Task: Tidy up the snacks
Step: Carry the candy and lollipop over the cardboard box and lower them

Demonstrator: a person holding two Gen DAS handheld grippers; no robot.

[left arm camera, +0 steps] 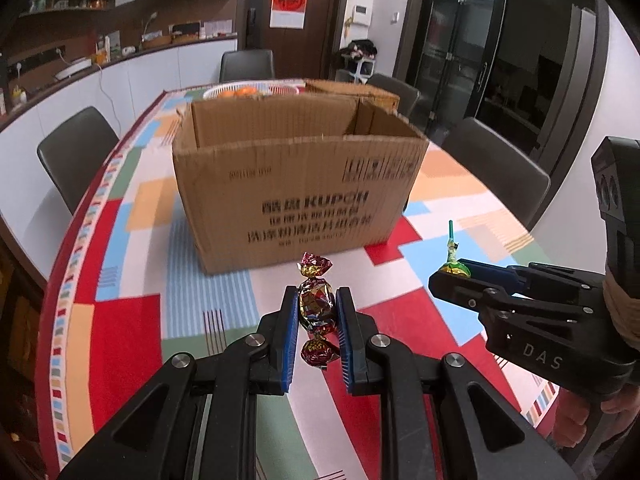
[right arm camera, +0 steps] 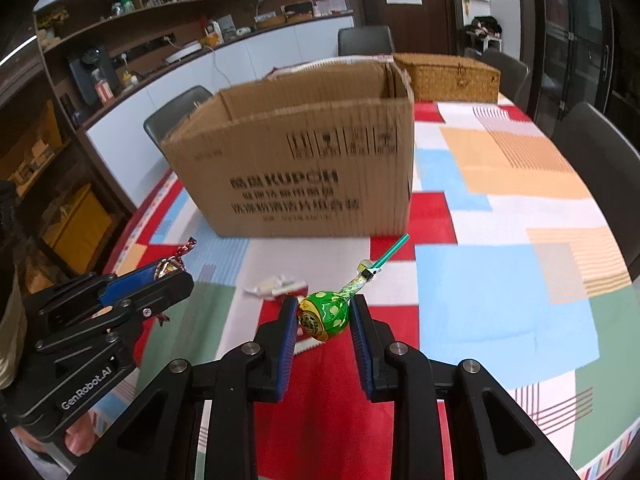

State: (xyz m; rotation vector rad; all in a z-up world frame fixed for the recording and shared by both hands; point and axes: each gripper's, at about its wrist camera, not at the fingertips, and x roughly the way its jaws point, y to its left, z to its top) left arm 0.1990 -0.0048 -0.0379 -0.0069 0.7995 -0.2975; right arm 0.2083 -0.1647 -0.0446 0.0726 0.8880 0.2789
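Note:
My left gripper (left arm camera: 317, 300) is shut on a twist-wrapped candy (left arm camera: 316, 304) in shiny red and gold foil, held upright above the table. My right gripper (right arm camera: 323, 312) is shut on a green-wrapped lollipop (right arm camera: 324, 316) whose teal stick (right arm camera: 394, 249) points up and away. An open cardboard box (left arm camera: 296, 184) with printed lettering stands just beyond both grippers. In the left wrist view the right gripper (left arm camera: 450, 276) hangs to the right with the lollipop (left arm camera: 452, 267). In the right wrist view the left gripper (right arm camera: 176, 270) is at the left, candy foil (right arm camera: 182, 254) sticking out.
A small white wrapped snack (right arm camera: 276, 286) lies on the colourful patchwork tablecloth (right arm camera: 500, 208) below the right gripper. A woven basket (right arm camera: 448, 76) and a white bowl of oranges (left arm camera: 248, 91) stand behind the box. Dark chairs (left arm camera: 76, 156) ring the table.

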